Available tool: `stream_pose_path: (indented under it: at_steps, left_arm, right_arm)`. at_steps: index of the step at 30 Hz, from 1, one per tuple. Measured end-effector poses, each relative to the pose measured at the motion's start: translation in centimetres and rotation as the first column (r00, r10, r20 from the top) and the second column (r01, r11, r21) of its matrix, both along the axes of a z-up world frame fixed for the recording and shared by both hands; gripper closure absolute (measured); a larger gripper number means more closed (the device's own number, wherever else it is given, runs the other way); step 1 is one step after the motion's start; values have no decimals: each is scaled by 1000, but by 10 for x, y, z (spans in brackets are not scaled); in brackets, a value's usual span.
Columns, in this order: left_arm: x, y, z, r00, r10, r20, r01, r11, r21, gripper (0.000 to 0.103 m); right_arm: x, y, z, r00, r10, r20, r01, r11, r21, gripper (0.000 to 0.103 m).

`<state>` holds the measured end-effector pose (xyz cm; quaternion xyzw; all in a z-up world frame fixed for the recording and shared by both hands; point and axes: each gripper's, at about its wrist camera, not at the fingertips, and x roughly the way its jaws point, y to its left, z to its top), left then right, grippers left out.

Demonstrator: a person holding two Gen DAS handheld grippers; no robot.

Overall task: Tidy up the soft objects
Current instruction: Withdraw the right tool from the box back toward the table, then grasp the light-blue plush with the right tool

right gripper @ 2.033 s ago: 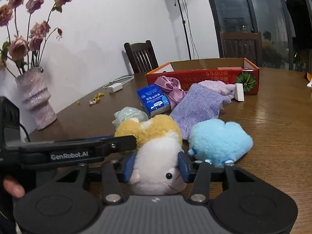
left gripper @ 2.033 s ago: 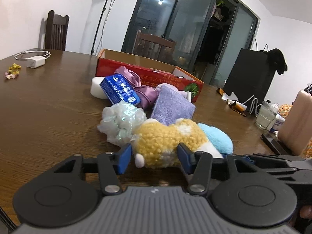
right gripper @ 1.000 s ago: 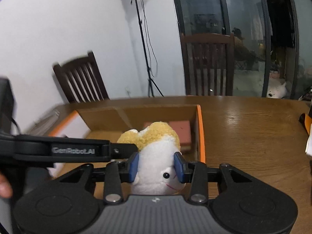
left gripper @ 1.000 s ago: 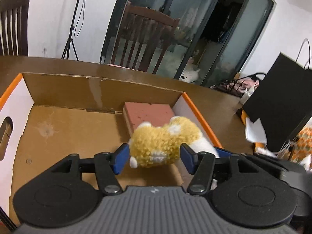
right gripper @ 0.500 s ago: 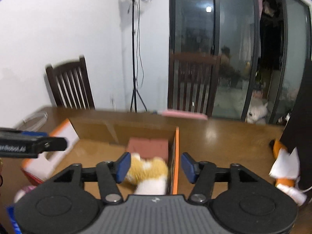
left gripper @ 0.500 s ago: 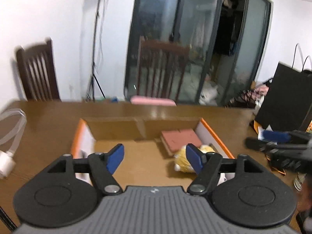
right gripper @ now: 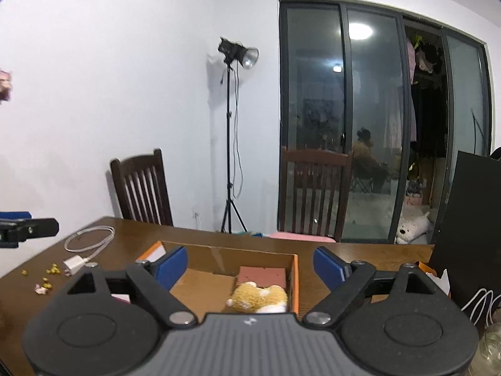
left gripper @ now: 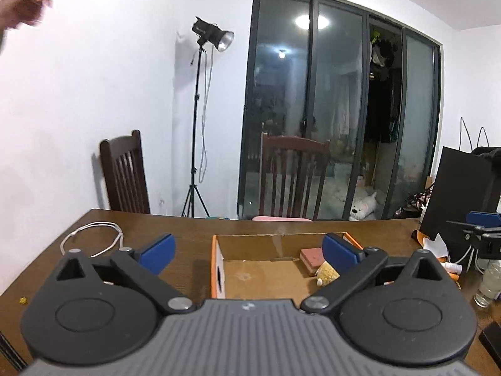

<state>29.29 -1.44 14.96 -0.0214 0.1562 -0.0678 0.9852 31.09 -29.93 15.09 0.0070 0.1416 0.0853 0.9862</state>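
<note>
A yellow-and-white plush toy [right gripper: 257, 299] lies inside the open cardboard box [right gripper: 219, 258], against its right wall, beside a reddish brick-shaped block [right gripper: 262, 276]. From the left wrist view, the plush toy [left gripper: 327, 272] peeks out by the right blue pad, with the block [left gripper: 310, 257] behind it in the box [left gripper: 216, 269]. My left gripper [left gripper: 247, 252] hangs above and short of the box, its jaws opening wide with nothing between them. My right gripper [right gripper: 250, 266] is likewise raised, its jaws opening, empty.
A white charger and cable [right gripper: 84, 250] lie on the brown table [left gripper: 194, 228] left of the box, with small yellow crumbs [right gripper: 47, 277]. Two wooden chairs [left gripper: 291, 175] stand at the far edge, a light stand [left gripper: 200, 119] behind. A black bag [left gripper: 460, 188] and a bottle [left gripper: 488, 282] sit right.
Both grippers let go of the plush toy, which now lies in the box. Their jaws spread wide, and both have pulled up and back from the box.
</note>
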Motion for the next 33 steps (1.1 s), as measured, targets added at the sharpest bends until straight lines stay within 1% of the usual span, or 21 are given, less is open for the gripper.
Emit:
stream_pose_path:
  at_steps: [3, 5, 9, 13, 16, 18, 19, 20, 21, 23, 24, 26, 29, 31, 33]
  left_arm:
    - [-34, 4, -5, 999, -1, 32, 1, 1000, 9, 0]
    - [-65, 9, -16, 998, -7, 63, 7, 1000, -9, 0]
    - [-116, 10, -38, 995, -14, 98, 14, 1000, -3, 0]
    - [-168, 13, -56, 989, 3, 150, -5, 1000, 17, 0]
    - [-209, 13, -70, 985, 3, 171, -11, 999, 48, 0]
    - [-234, 18, -82, 984, -3, 178, -10, 997, 77, 0]
    - [-243, 18, -88, 984, -12, 179, -4, 996, 87, 0]
    - [-250, 18, -92, 985, -30, 172, 14, 995, 94, 0]
    - [-252, 17, -94, 986, -49, 159, 33, 995, 98, 0]
    - [-252, 14, -97, 987, -77, 139, 62, 992, 112, 0]
    - [-251, 12, -98, 987, -73, 145, 57, 992, 114, 0]
    - [-248, 6, -98, 987, -63, 147, 48, 993, 109, 0]
    - [-244, 4, -102, 989, -80, 127, 67, 993, 100, 0]
    - [-240, 3, -107, 989, -91, 114, 79, 991, 109, 0]
    - [-233, 2, -115, 992, -90, 85, 81, 991, 104, 0]
  right_arm:
    - [-32, 4, -3, 999, 11, 36, -11, 1000, 12, 14]
    - [-58, 6, -9, 998, 21, 67, -22, 1000, 17, 12]
    - [-112, 8, -27, 992, 27, 122, -29, 999, 15, 12]
    - [-164, 15, -46, 985, 44, 169, -46, 999, 6, 11]
    - [-199, 18, -61, 982, 53, 180, -55, 998, 6, 11]
    - [-225, 20, -74, 980, 32, 196, -25, 999, -34, 11]
    - [-241, 20, -81, 976, 9, 219, 4, 998, -56, 10]
    - [-255, 19, -89, 971, -12, 239, 28, 998, -62, 3]
    - [-265, 17, -95, 971, -20, 239, 35, 998, -59, 1]
    - [-276, 15, -103, 978, -21, 208, 29, 999, -39, 1]
    - [-278, 14, -104, 981, -10, 194, 19, 999, -44, 1]
    - [-279, 16, -104, 980, -18, 197, 30, 998, -61, 1]
    - [-275, 17, -105, 980, -26, 198, 35, 998, -42, 1]
    - [-270, 20, -109, 983, -15, 185, 23, 999, -39, 1]
    - [-264, 21, -117, 987, -8, 161, 16, 999, -46, 2]
